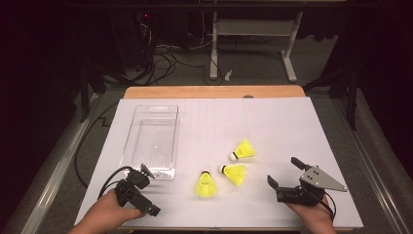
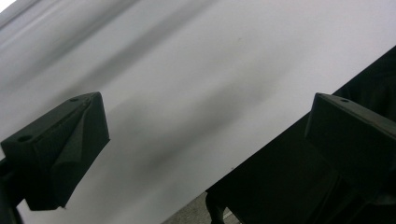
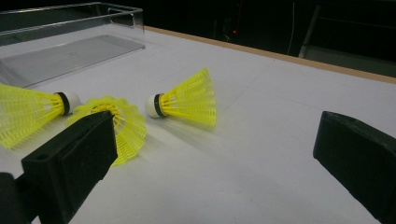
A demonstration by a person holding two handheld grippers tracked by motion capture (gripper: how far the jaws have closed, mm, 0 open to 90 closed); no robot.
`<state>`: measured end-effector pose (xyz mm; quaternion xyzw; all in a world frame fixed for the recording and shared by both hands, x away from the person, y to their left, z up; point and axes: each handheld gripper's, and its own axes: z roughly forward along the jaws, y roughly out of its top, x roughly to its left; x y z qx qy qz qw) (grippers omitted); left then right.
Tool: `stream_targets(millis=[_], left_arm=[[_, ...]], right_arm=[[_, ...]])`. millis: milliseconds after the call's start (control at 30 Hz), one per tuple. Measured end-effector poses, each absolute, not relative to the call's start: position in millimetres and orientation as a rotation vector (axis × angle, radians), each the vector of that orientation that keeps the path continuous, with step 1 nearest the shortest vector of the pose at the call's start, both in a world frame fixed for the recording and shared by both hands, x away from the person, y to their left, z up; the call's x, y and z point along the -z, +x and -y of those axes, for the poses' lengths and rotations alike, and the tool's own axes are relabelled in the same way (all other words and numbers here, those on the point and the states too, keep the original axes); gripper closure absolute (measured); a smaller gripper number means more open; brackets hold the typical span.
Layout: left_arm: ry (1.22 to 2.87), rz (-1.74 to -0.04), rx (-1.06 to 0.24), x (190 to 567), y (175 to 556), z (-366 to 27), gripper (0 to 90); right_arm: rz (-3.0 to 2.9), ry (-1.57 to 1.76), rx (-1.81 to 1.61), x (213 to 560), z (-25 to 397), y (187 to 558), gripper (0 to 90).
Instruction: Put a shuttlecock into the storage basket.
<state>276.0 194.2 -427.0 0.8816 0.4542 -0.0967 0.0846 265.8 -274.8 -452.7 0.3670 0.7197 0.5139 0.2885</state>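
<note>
White paper covers your wooden table [image 1: 272,122]. Three yellow plastic shuttlecocks [image 1: 234,173] lie clustered at centre, a clear plastic tray [image 1: 152,114] at ten o'clock from them. Your right gripper [image 1: 284,171], jaws spread and empty, sits at four o'clock; your left gripper [image 2: 205,140], jaws also spread, at eight.

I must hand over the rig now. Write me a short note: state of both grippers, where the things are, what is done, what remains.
Left gripper: open, holds nothing, at the near left of the white table sheet, beside the near end of the clear plastic rectangular tray.
Right gripper: open, holds nothing, at the near right.
Three yellow plastic shuttlecocks with white tips lie on the sheet between the grippers: near-left one, middle one, far one.
Done: nothing; tray holds nothing.
Left: probably moving all three into the tray.
</note>
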Motion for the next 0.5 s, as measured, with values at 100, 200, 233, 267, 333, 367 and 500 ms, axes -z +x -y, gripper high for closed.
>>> stream_targets(millis=[100, 200, 233, 267, 333, 367, 500], left_arm=[[2.637, -1.336, 0.305, 426, 276, -190, 0.7], [2.641, -1.323, 0.305, 426, 275, -184, 0.7], [2.644, -1.318, 0.310, 425, 275, -182, 0.7], [2.646, -1.312, 0.309, 425, 275, -180, 0.8], [2.656, -1.297, 0.311, 425, 275, -176, 0.7], [2.661, -1.290, 0.315, 425, 275, -174, 0.7], [2.676, -1.261, 0.325, 425, 273, -164, 0.9]], right_arm=[[-1.921, 0.972, -1.374, 452, 275, 265, 0.2], [-1.923, 0.976, -1.373, 452, 275, 265, 0.2], [-1.923, 0.977, -1.373, 452, 275, 266, 0.2], [-1.923, 0.977, -1.372, 453, 275, 266, 0.2], [-1.923, 0.974, -1.371, 453, 275, 266, 0.2], [-1.924, 0.974, -1.371, 453, 275, 266, 0.2], [-1.921, 0.972, -1.376, 452, 276, 266, 0.2]])
